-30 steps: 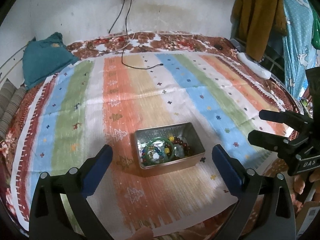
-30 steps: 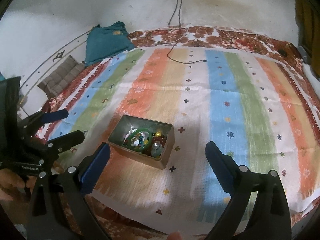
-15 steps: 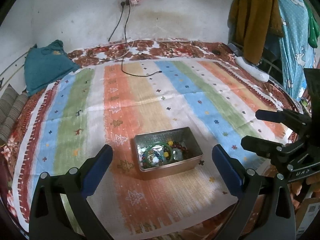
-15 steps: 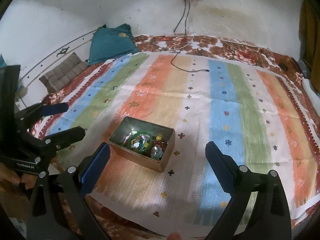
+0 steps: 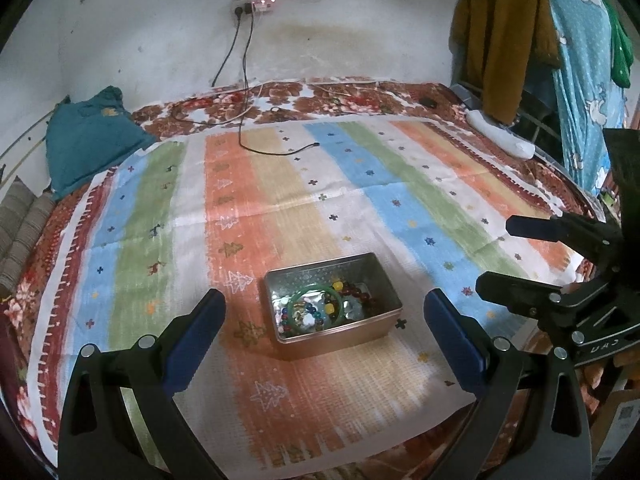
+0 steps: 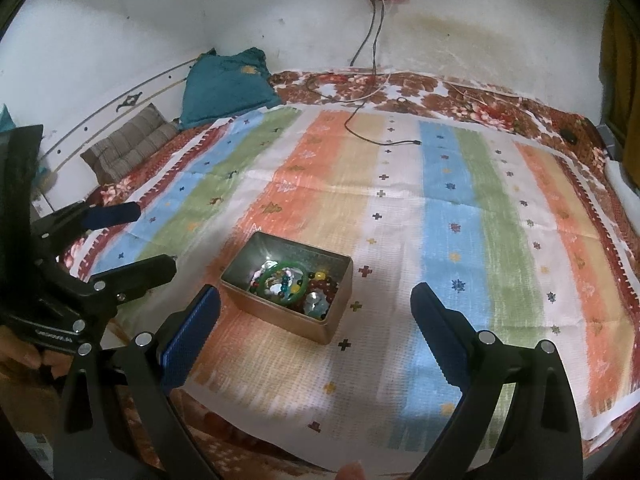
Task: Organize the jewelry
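Observation:
An open metal tin [image 5: 384, 316] [image 6: 338, 312] sits on the striped bed cover, near its front edge. Inside lie a green bangle [image 5: 316, 304] [image 6: 284, 284], dark red beads [image 5: 358, 294] and mixed coloured beads. My left gripper [image 5: 324, 334] is open and empty, held above the cover just in front of the tin; it also shows at the left of the right wrist view [image 6: 132, 240]. My right gripper [image 6: 316, 328] is open and empty, in front and to the right of the tin; it shows at the right of the left wrist view [image 5: 496, 256].
The striped cover [image 5: 280, 200] spreads over a floral bedsheet. A black cable [image 5: 276, 152] lies at the far side, running up to a wall socket [image 5: 256, 2]. A teal pillow [image 5: 88, 136] and brown cushion [image 6: 128, 148] lie far left. Clothes [image 5: 520, 40] hang at the right.
Both grippers have pulled back and risen a little, so the tin looks smaller and more of the wall shows. Both stay open and empty. The tin has not moved.

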Tool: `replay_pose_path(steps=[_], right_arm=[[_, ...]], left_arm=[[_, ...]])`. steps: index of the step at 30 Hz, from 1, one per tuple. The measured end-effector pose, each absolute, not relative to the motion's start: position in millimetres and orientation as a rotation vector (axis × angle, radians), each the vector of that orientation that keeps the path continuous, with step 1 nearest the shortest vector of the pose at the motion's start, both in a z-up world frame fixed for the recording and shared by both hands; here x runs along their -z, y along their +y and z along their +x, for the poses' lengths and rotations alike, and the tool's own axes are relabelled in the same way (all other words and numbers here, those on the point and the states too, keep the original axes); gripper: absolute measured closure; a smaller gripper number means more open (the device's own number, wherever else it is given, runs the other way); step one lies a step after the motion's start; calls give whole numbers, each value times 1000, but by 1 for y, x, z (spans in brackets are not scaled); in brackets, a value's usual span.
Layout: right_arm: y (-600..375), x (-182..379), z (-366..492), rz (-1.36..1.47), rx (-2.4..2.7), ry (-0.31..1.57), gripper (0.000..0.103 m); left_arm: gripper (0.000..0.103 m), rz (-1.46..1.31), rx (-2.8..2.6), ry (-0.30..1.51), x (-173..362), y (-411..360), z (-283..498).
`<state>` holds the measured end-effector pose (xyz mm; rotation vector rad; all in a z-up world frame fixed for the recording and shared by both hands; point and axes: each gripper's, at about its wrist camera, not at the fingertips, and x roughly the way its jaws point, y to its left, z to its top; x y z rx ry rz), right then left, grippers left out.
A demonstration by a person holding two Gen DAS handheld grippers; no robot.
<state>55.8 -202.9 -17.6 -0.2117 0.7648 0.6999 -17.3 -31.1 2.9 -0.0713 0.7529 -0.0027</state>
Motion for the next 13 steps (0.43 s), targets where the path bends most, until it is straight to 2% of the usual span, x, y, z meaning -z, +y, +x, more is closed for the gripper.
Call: replay_pose_path(steps=[13], right_arm=[[-203,17,53,-202,-702,765,6]], left_arm=[[6,-76,-9,768,-3,-29,-15]])
